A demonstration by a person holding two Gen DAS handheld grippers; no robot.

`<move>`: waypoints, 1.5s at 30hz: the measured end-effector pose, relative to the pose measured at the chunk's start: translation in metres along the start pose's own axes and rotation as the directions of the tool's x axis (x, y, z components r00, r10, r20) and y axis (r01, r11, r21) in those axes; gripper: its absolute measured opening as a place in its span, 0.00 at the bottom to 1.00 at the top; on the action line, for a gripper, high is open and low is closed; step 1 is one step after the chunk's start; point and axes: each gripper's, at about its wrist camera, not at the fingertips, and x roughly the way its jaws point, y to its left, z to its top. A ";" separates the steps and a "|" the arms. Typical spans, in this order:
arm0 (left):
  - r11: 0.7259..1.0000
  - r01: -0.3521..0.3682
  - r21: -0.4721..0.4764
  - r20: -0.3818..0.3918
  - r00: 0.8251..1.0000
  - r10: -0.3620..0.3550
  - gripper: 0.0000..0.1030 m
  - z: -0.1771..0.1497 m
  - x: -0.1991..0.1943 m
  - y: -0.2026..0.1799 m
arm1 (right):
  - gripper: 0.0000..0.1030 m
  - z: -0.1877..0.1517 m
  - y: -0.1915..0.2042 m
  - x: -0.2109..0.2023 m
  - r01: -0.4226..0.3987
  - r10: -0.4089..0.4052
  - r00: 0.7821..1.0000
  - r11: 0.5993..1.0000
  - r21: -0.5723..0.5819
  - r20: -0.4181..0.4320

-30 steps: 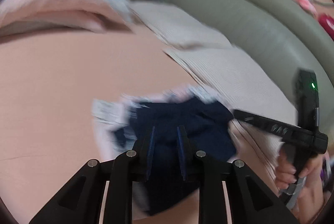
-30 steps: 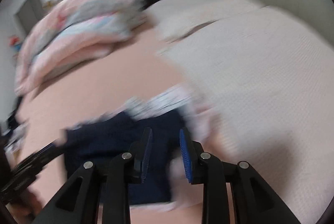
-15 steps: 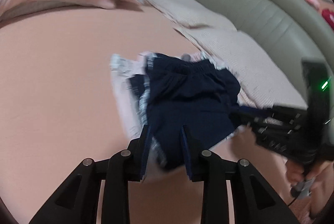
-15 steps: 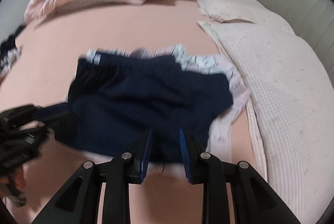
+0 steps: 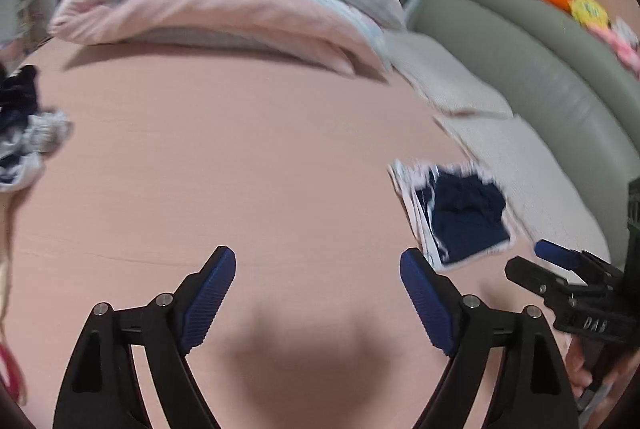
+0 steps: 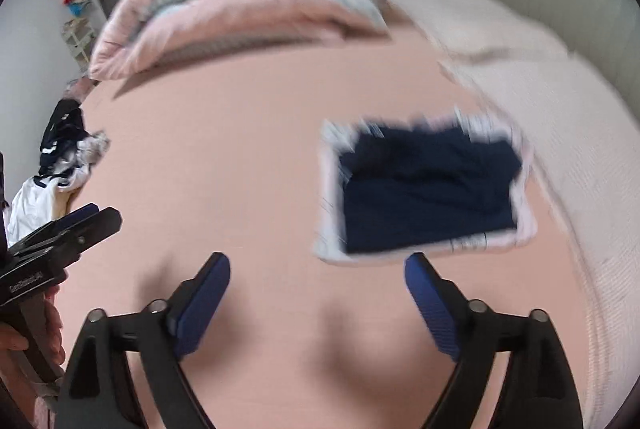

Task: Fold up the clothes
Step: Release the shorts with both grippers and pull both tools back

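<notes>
Folded navy shorts (image 5: pixel 466 217) lie on top of a folded pale pink garment (image 5: pixel 412 205) on the pink bed sheet (image 5: pixel 240 157), at the right of the left wrist view. In the right wrist view the navy shorts (image 6: pixel 428 185) lie just beyond my right gripper (image 6: pixel 318 269). My left gripper (image 5: pixel 318 265) is open and empty above bare sheet, to the left of the stack. My right gripper is open and empty too; it shows in the left wrist view (image 5: pixel 560 261) at the right edge.
A heap of unfolded dark and white clothes (image 6: pixel 60 157) lies at the bed's left edge. A rolled pink duvet (image 5: pixel 224 5) lies at the back. Pale pillows (image 6: pixel 560 117) and a grey-green headboard (image 5: pixel 540 69) line the right side.
Both grippers have let go of the navy shorts, opened wide and pulled back. The shorts now lie flat on the pale garment.
</notes>
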 end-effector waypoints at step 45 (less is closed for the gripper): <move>0.930 -0.319 -0.183 0.176 0.920 0.350 1.00 -0.158 -0.277 0.061 | 1.00 -0.124 0.170 -0.205 0.030 -0.009 0.989 0.988 -0.149 0.145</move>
